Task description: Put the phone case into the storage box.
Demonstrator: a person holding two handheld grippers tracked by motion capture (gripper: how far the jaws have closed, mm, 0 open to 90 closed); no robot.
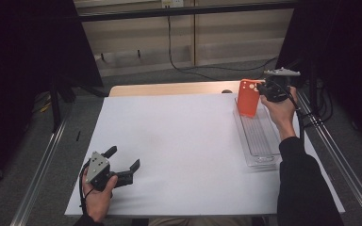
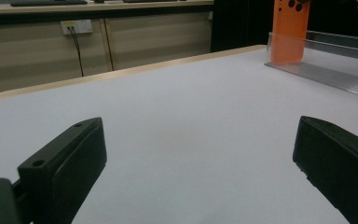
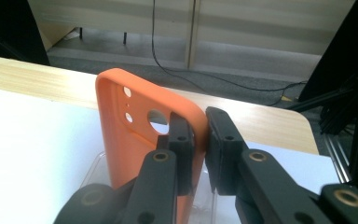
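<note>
Orange phone case (image 1: pixel 248 97) held upright at the far right corner of the table, its lower end inside the far end of the clear tray (image 1: pixel 264 157), which lies along the table's right edge. Pinched at one upper corner by the right gripper (image 1: pixel 265 88), jaws closed narrowly on the rim. Judged as midway: case lifted or being stood in the tray, not yet released; letting go and withdrawing left to do. Left gripper (image 1: pixel 123 165) idle near the near left corner of the white sheet (image 1: pixel 179 141), jaws spread wide, holding nothing.

Right gripper view: camera cut-outs in the case (image 3: pixel 140 135) and the exact bite on its rim. Left gripper view: case bottom (image 2: pixel 289 35) seen through the tray's transparent wall (image 2: pixel 335 51). High view: whole layout, both hands.
</note>
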